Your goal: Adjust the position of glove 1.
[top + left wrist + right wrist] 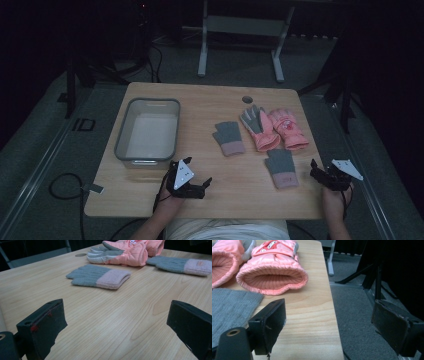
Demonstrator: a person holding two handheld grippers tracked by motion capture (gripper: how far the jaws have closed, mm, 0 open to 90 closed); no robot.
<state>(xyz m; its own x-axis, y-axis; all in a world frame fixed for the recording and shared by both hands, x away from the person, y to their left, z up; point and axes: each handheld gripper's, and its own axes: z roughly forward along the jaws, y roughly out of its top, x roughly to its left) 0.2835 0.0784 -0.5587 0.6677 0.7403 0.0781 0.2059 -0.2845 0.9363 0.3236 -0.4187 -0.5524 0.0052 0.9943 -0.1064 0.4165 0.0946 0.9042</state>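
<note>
Left gripper (200, 186) sits low centre-left of the high view, over the near edge of the light wooden table (210, 100), jaws spread wide with nothing between them; its own view shows bare wood in the gap. Right gripper (320, 175) is at lower right, at the table's right edge, jaws equally wide and empty; in its own view 1 jaw hangs over the wood, the other over the grey floor. 4 gloves lie right of centre: 2 grey knit gloves with pink cuffs, one mid-table (229, 137), the other (281, 168) nearer the person, lower right, near the right gripper. 2 pink padded ski gloves lie side by side above them, the left one (258, 128) palm up showing grey, the right one (288, 129) touching it. Grey rectangular plastic tub (124, 131) stands left of centre, just above the left gripper.
</note>
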